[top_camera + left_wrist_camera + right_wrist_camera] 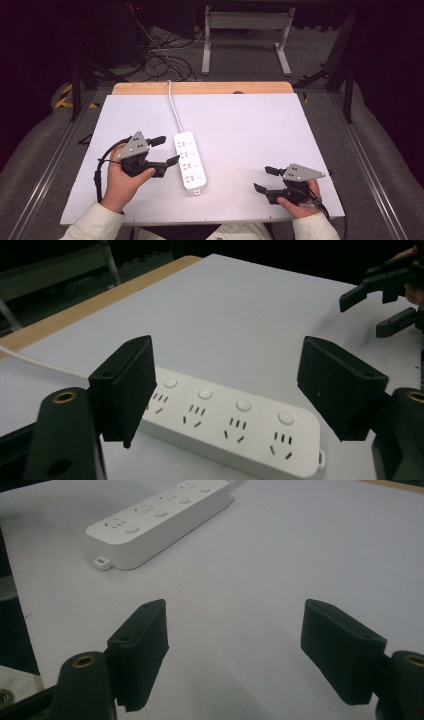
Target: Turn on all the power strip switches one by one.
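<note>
A white power strip (189, 160) with several sockets and round buttons lies on the white table (240, 135), its white cord (174, 107) running to the far edge. My left gripper (166, 150) is just left of the strip, open, jaws pointing at its side, nothing between them. In the left gripper view the strip (235, 427) lies beyond the spread jaws of the left gripper (235, 390). My right gripper (264, 179) rests open near the front right of the table. Its own view shows the right gripper (235, 655) over bare table, with the strip (160, 517) farther off.
A wooden strip (202, 88) borders the table's far edge. Beyond it are a white table frame (245, 35) and loose cables (160, 60) on the floor. Metal rails (55, 160) run along both sides. The right gripper (385, 295) appears at the upper right of the left gripper view.
</note>
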Available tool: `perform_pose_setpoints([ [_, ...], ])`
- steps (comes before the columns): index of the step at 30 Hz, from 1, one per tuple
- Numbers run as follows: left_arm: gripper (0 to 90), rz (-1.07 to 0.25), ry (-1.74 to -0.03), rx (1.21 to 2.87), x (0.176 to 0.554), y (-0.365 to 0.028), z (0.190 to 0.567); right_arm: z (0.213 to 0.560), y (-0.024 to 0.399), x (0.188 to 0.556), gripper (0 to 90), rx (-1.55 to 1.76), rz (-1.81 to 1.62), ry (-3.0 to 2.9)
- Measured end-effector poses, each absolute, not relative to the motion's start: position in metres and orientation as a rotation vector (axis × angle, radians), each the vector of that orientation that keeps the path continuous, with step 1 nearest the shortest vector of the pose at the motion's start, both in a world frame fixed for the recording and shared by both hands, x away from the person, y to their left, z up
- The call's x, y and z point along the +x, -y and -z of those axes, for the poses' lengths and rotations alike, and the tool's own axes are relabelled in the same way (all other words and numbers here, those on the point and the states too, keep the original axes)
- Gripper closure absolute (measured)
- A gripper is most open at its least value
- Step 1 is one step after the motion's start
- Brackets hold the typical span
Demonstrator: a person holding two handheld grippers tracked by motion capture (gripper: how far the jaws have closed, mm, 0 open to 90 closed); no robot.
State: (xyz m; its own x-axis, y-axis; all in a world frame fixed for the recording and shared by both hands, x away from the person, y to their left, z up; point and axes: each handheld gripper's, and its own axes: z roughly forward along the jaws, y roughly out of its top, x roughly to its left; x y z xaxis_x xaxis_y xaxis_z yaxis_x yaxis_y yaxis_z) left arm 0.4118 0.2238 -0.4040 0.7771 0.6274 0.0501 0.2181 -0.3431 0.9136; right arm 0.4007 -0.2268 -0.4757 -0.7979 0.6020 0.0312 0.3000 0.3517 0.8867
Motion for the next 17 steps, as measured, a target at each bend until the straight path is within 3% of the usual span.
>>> perform_pose_setpoints([
  [8,20.0,-0.599,-0.625,1.932,0.384,-0.258,0.441,0.476,0.227,0.400,27.0,0.799,-1.425,-2.324],
  [17,19.0,-0.436,-0.778,1.893,0.377,-0.288,0.477,0.476,0.228,0.400,25.8,0.803,-1.420,-2.324],
])
